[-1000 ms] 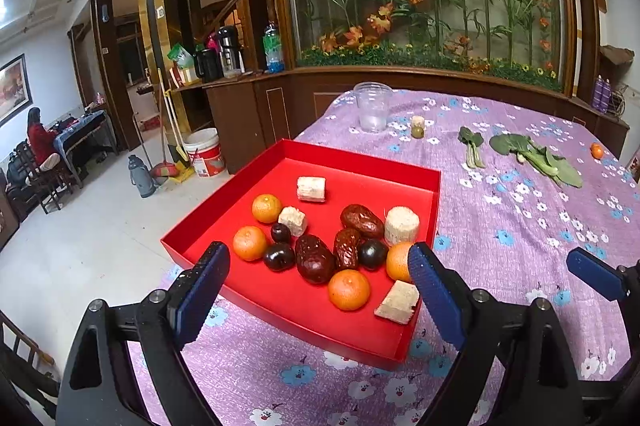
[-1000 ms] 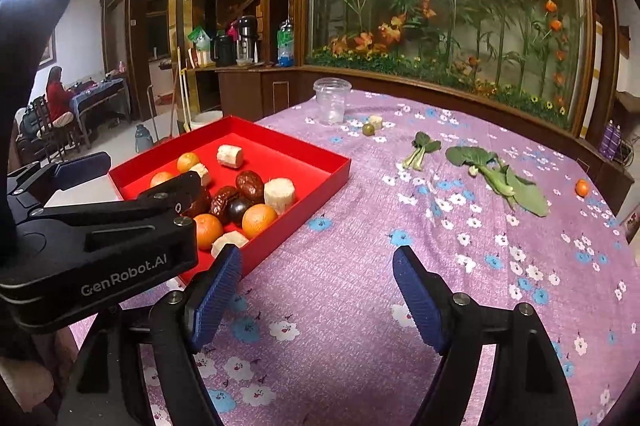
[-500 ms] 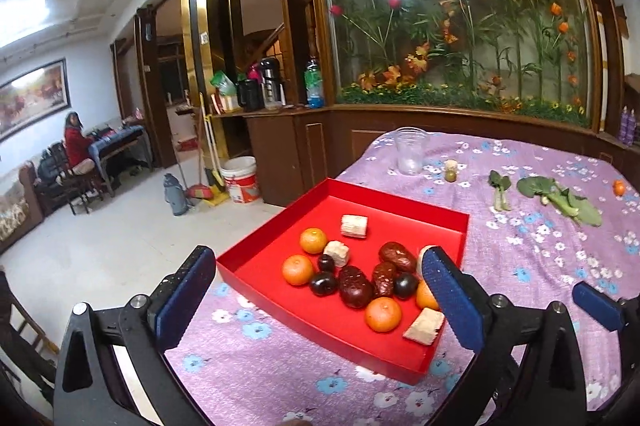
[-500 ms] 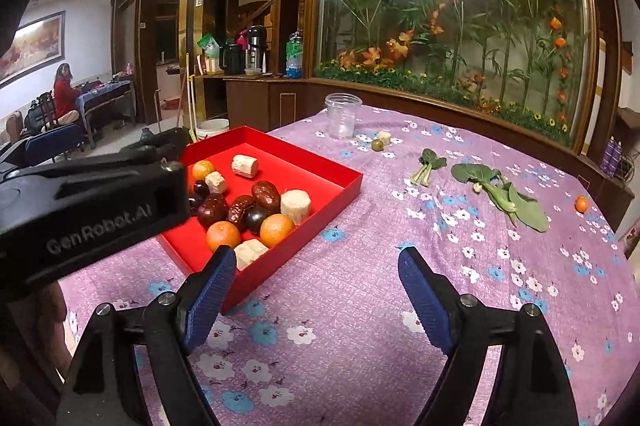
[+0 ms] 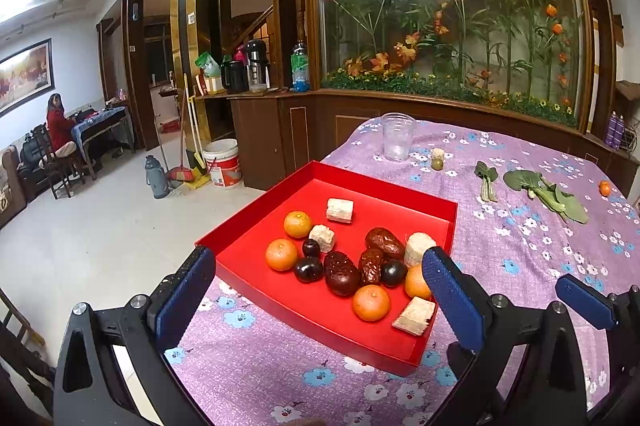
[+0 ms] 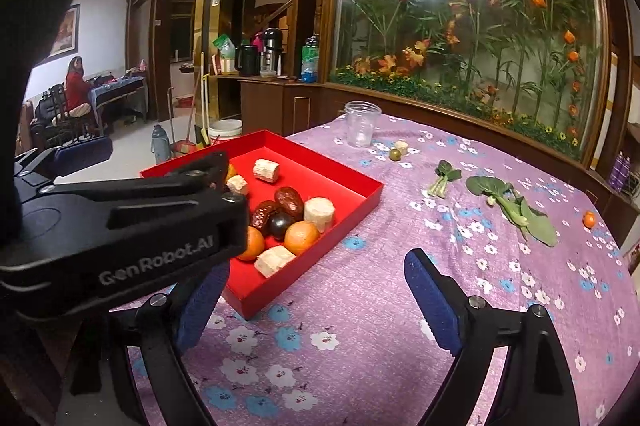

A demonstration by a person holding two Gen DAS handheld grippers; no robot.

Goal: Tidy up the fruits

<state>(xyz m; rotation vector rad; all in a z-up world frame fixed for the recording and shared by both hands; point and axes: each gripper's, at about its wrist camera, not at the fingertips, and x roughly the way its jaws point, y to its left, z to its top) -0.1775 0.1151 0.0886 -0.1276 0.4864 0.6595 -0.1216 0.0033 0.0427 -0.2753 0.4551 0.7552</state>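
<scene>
At the table's left edge, the red tray point(image 5: 384, 186) holds the fruits point(image 5: 340, 266), clustered toward its near right corner. Left gripper point(image 5: 316, 290) and right gripper point(image 6: 316, 290) hover above the tablecloth point(image 6: 360, 306), jaws spread wide, gripping nothing.

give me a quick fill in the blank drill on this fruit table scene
1. The fruit pile sits in a ____ tray.
2. A lone orange lies outside the tray, past the ____ leaves.
3. The left tool holds ____.
4. The clear cup stands ____ the tray.

Missing words: red; green; nothing; outside
</scene>
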